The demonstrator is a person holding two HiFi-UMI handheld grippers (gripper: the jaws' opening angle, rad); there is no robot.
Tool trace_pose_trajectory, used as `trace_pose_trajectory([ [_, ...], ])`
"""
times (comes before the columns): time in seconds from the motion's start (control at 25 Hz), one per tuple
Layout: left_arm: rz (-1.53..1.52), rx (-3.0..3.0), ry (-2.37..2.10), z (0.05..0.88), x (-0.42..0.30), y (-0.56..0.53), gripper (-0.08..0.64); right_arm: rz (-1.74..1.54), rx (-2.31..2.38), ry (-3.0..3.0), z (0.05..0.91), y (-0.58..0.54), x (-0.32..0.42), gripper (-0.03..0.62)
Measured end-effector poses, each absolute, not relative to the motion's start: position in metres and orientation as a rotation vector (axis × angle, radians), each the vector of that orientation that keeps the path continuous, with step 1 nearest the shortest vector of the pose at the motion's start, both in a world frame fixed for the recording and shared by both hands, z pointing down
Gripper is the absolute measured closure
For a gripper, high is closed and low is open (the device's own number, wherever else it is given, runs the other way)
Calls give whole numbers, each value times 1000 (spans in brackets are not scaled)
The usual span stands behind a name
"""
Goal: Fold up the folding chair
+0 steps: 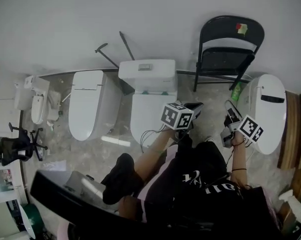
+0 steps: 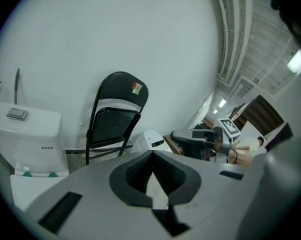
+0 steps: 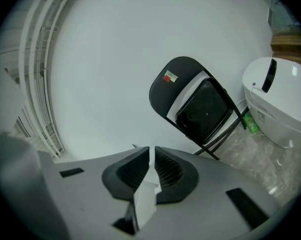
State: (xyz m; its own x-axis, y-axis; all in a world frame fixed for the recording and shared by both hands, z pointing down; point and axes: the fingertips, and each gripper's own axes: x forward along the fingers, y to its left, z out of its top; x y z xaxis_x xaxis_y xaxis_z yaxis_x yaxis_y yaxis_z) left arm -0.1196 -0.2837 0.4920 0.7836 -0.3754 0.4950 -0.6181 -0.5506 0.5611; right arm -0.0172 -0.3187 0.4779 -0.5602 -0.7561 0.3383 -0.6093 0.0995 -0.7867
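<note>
The black folding chair [image 1: 228, 49] leans against the white wall at the back right, its seat flipped up flat against the backrest; a small red and green sticker marks its top. It also shows in the left gripper view [image 2: 115, 114] and the right gripper view [image 3: 200, 109]. My left gripper [image 1: 194, 106] is held in mid-air well short of the chair, its jaws shut and empty [image 2: 152, 154]. My right gripper [image 1: 231, 109] hovers beside it, also apart from the chair, with only a narrow slit between its pads and nothing in it [image 3: 152, 151].
A white toilet [image 1: 148, 99] stands below the left gripper, another [image 1: 88, 104] further left, and a third [image 1: 268, 109] right of the chair. A green bottle [image 1: 236, 91] lies by the chair's feet. Wooden boards [image 1: 293, 129] stand at the right edge.
</note>
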Motion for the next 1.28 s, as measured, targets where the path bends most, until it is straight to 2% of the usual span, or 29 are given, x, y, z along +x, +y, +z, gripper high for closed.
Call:
trace_pose_trajectory([
  [0.28,349,2236,-820,470,-123,-248,557,-1451,-1328,2266,472,-269,-29,561],
  [0.92,292,2180,-862,469,-68,-37,557,-1418,-1302,2380,472,-47,11,566],
  [1.28,331,2162,-872,470,-91,18,557,-1432,-1249,2354,472,12,-17,566],
])
